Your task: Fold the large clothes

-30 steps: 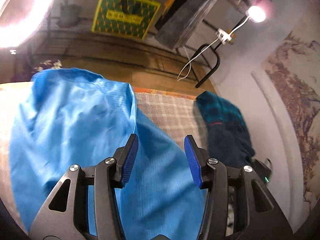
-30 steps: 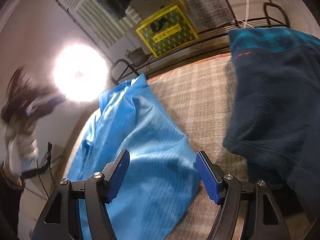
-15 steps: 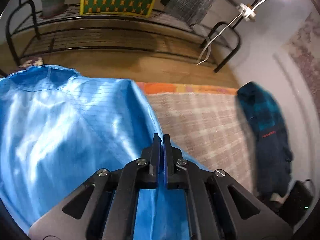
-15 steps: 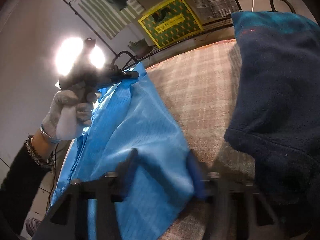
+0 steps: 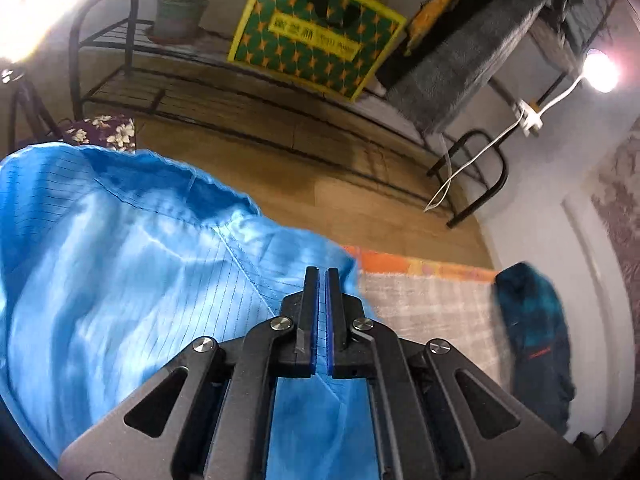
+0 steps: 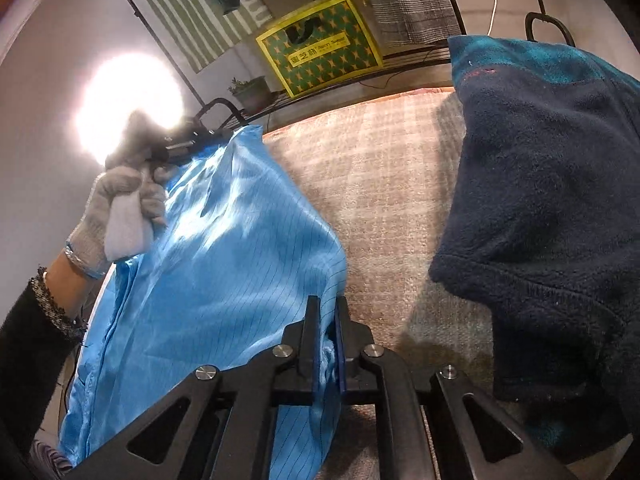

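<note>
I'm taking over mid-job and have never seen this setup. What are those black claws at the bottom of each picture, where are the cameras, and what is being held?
There is no robot arm here. A person carries a hand-held two-finger gripper in each hand, and a fisheye camera on each one looks forward along its fingers. That is why black claws fill the bottom of both pictures.

One picture looks out from the left gripper, the other from the right gripper. The right view also shows the gloved left hand holding its tool up at the far end of the cloth.

On the plaid cover lie two garments: a blue jacket and, beside it, a dark navy fleece, which nobody is touching.

Both grippers are shut on the blue jacket, at two separate places along its edge, and that edge is lifted. Behind stand a metal rack and a yellow-green box.
</note>
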